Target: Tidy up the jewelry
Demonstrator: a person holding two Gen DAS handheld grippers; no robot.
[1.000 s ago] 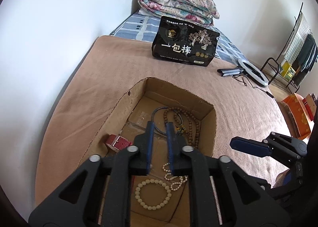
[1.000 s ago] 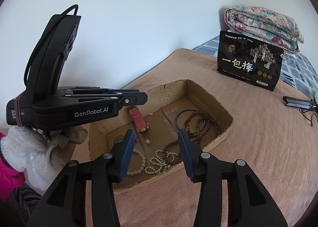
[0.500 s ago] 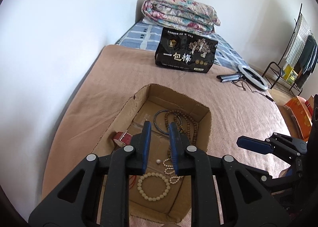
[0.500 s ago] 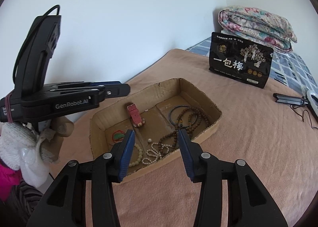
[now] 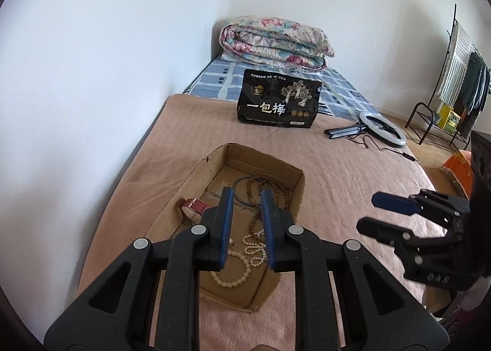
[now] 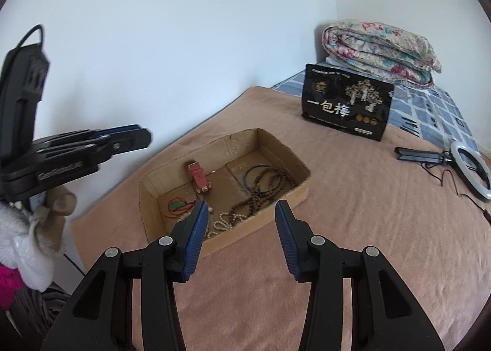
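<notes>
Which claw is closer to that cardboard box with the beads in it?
The left claw. It hangs right above the cardboard box, fingers open over the beads. The right claw is off to the side, above the blanket, also open.

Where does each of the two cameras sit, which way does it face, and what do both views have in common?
Left wrist: on the left gripper, above the cardboard box, looking along the bed toward the folded quilt; own open fingers show, and the right gripper at right.
Right wrist: on the right gripper, beside the box's near wall, facing the wall corner; own open fingers show, the left gripper at left.
Shared: box with beads, red watch, black bag, ring light.
</notes>
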